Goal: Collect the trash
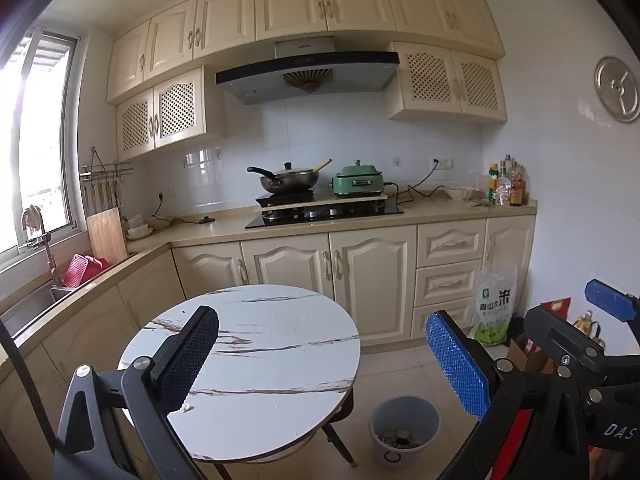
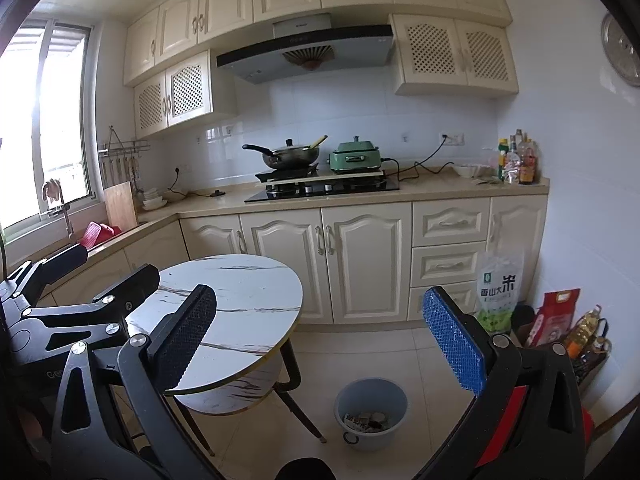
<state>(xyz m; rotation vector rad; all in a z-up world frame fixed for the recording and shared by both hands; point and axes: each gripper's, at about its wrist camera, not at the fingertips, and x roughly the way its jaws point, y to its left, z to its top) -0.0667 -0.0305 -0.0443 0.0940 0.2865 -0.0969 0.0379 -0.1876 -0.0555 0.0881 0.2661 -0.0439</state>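
A round white marble-pattern table [image 1: 256, 360] stands in front of me; it also shows in the right wrist view [image 2: 240, 304]. A small white scrap [image 1: 186, 408] lies near its front edge beside my left gripper's black finger. A grey trash bin [image 1: 404, 426] holding scraps stands on the floor right of the table, also in the right wrist view [image 2: 371, 412]. My left gripper [image 1: 320, 364] is open and empty above the table's front. My right gripper [image 2: 320, 344] is open and empty, above the floor between table and bin.
Cream kitchen cabinets and a counter [image 1: 320, 228] with a stove, a wok and a green cooker run along the back. A rice bag [image 1: 495, 304] and bottles [image 2: 588, 332] stand on the floor at the right wall. A sink [image 1: 28, 308] is at the left.
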